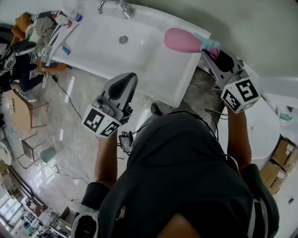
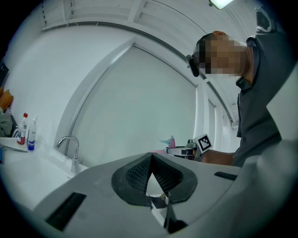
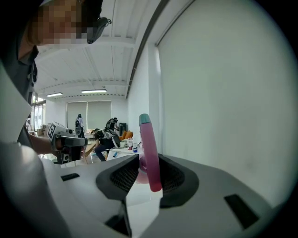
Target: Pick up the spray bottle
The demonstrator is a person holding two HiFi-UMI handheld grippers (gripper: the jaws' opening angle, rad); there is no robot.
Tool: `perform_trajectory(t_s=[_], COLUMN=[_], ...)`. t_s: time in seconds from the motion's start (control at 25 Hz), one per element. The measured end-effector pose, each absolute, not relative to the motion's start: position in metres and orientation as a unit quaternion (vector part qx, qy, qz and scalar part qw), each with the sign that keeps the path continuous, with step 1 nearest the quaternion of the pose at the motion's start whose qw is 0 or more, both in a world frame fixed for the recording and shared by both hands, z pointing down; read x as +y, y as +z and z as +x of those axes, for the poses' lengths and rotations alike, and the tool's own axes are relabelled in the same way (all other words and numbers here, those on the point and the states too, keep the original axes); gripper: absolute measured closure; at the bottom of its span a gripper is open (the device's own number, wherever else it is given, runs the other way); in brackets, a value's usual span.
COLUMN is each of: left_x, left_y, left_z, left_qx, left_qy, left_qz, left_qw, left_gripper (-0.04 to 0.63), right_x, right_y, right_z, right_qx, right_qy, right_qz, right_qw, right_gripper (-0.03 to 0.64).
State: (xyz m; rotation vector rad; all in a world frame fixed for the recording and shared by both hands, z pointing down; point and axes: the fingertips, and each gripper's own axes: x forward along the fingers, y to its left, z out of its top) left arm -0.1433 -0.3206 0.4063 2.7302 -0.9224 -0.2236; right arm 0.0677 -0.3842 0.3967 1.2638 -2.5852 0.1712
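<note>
The pink spray bottle (image 1: 180, 40) with its teal trigger hangs lying on its side above the right corner of the white sink (image 1: 153, 69). My right gripper (image 1: 212, 50) is shut on the bottle's neck. In the right gripper view the pink neck and teal top (image 3: 148, 148) stand between the dark pads (image 3: 174, 179). My left gripper (image 1: 128, 80) hovers in front of the sink's front edge, pointing level. Its jaws meet at the tips with nothing between them, which the left gripper view (image 2: 150, 158) also shows.
A chrome faucet (image 1: 111, 5) (image 2: 70, 148) stands at the back of the sink. Small bottles (image 1: 70, 16) (image 2: 25, 131) sit on the ledge at the sink's left. A white rounded fixture (image 1: 260, 132) and cardboard boxes (image 1: 279, 160) are at the right. Chairs and cables cover the floor at the left.
</note>
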Motion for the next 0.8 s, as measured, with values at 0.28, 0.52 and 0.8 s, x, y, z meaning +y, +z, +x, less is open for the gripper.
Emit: perform_trajectory(t_s=[0.28,0.52,0.8], left_x=[-0.315,-0.320,-0.353], left_y=[0.403,0.406,0.394], left_z=[-0.146,-0.141,-0.113], left_qx=[-0.314,-0.319,-0.294], left_qy=[-0.076,-0.076,-0.080], left_qz=[0.938,0.936,0.947], left_qw=[0.125,0.127,0.104], left_gripper=[0.591,0.591,0.591], right_x=[-0.376,-0.382,-0.400], right_y=[0.395,0.400,0.386], right_z=[0.073,0.079,0.115], right_qx=[-0.885,-0.886,-0.877], right_qy=[0.059,0.065,0.047], right_qz=[0.444,0.438,0.461], right_qw=[0.131,0.136,0.131], right_gripper=[0.491,0.491,0.491])
